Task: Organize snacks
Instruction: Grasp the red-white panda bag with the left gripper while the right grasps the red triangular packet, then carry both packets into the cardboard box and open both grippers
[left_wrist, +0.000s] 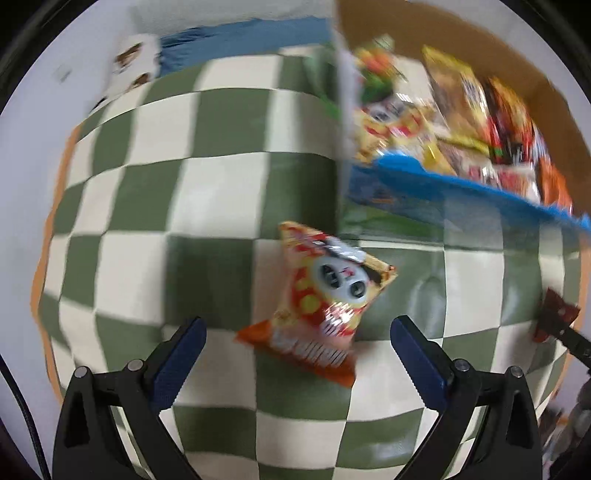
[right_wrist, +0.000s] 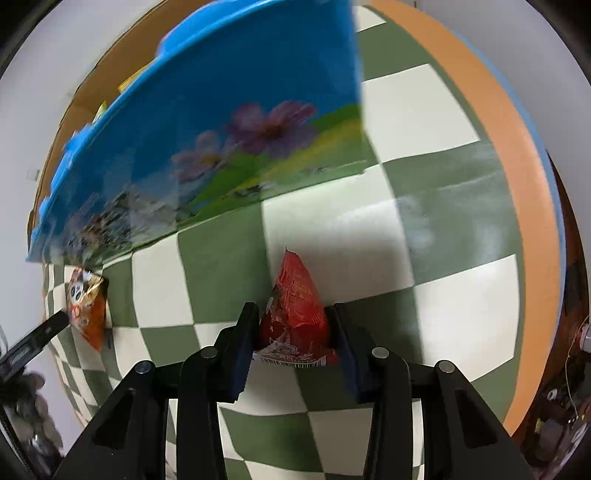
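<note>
Right gripper (right_wrist: 293, 325) angled down, clamped on red packet (right_wrist: 295, 317); left gripper (left_wrist: 297, 332) spread over orange packet (left_wrist: 325, 299).

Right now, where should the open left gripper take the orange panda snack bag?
Across the puffed middle of the orange panda snack bag, coming straight down from above. It lies flat on the checkered cloth, and the left gripper already straddles its lower half.

The left gripper (left_wrist: 297, 332) points down at a green and white checked cloth (left_wrist: 221, 192), its jaws standing wide apart. An orange snack bag (left_wrist: 325, 299) with a panda face lies on the cloth between the fingertips, touching neither. Beyond the bag stands a blue box (left_wrist: 461, 184) full of snack packets (left_wrist: 461, 122). A dark red packet (left_wrist: 554, 317) lies right of the bag.
</note>
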